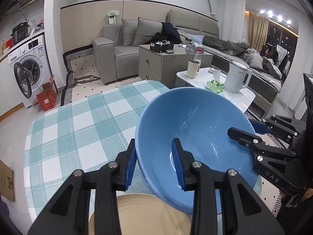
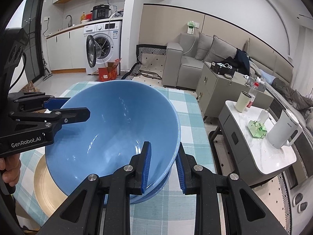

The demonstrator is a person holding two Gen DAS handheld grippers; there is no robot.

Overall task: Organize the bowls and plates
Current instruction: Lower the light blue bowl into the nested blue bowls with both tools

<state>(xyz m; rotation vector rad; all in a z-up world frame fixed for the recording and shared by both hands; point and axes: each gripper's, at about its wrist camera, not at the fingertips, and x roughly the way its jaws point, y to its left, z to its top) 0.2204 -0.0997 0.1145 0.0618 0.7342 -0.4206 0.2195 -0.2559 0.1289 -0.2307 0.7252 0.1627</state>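
Note:
A large blue bowl [image 1: 195, 129] is tilted above the checked tablecloth [image 1: 78, 121]. My left gripper [image 1: 156, 164] straddles its near rim, one finger inside and one outside, shut on it. My right gripper [image 2: 163, 164] grips the opposite rim of the blue bowl [image 2: 117, 125] the same way; it shows at the right of the left wrist view [image 1: 252, 135]. A second blue bowl [image 2: 154, 192] sits right under the held one. A beige plate [image 1: 140, 215] lies on the table below and beside the bowls, also in the right wrist view [image 2: 45, 186].
A white side table [image 2: 273, 156] with a kettle [image 2: 283, 131], cup and bottle stands to the right of the table. A grey cabinet [image 1: 156, 62], sofa and bed are behind. A washing machine [image 2: 101, 47] with its door open and a red box stand across the floor.

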